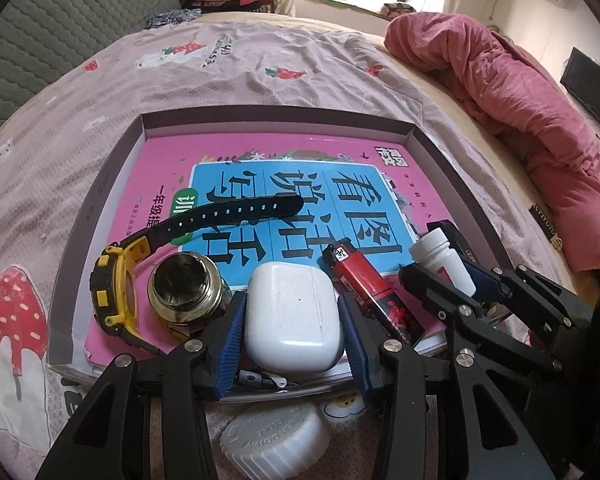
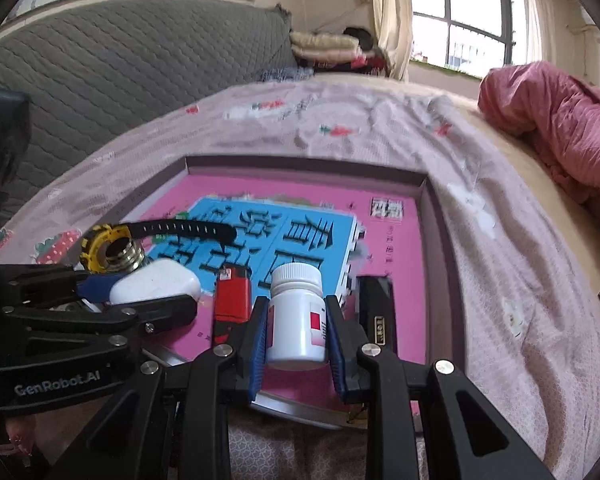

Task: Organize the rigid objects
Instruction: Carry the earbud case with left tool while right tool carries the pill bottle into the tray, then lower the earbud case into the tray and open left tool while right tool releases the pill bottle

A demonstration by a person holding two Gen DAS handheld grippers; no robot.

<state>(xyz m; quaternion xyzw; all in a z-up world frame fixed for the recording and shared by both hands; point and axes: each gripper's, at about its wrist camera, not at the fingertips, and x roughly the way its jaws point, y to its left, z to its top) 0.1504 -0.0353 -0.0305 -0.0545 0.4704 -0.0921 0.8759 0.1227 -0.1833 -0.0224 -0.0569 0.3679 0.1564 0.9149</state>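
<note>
A shallow box (image 1: 260,114) on the bed holds a pink book (image 1: 172,160). On the book lie a yellow and black watch (image 1: 116,280), a brass fitting (image 1: 184,286), a red lighter (image 1: 374,286) and a black object (image 2: 376,308). My left gripper (image 1: 294,320) is shut on a white earbud case (image 1: 294,316) at the box's near edge. My right gripper (image 2: 296,332) is shut on a white pill bottle (image 2: 296,320) and holds it upright over the book's near right part. The bottle (image 1: 442,258) and right gripper also show in the left wrist view.
A white screw cap (image 1: 272,444) lies on the sheet just in front of the box, under my left gripper. A pink quilt (image 1: 520,120) is heaped at the right of the bed. A grey padded headboard (image 2: 120,72) stands at the left.
</note>
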